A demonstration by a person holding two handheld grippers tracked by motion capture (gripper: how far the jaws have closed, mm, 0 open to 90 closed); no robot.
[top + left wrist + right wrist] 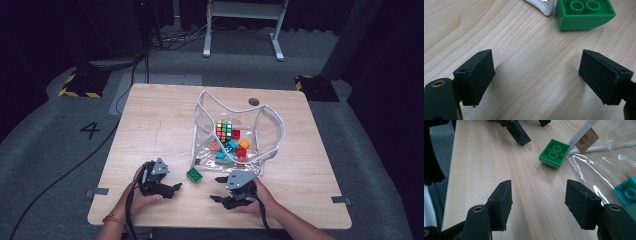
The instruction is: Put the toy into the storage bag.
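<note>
Between the two grippers on the counter [150, 125], the green brick [194, 175] lies studs-up just beside the clear bag [272, 125], ahead of the left gripper [172, 189], which looks nearer than the right gripper [216, 189]; both sets of fingers gape, empty.

Even overhead light brightens the desk [160, 125] while the surrounding floor falls dim, soft shadows pool beside each gripper's jaws, white glare streaks the clear plastic bag [599, 167], and the high view is coarse and slightly soft.
</note>
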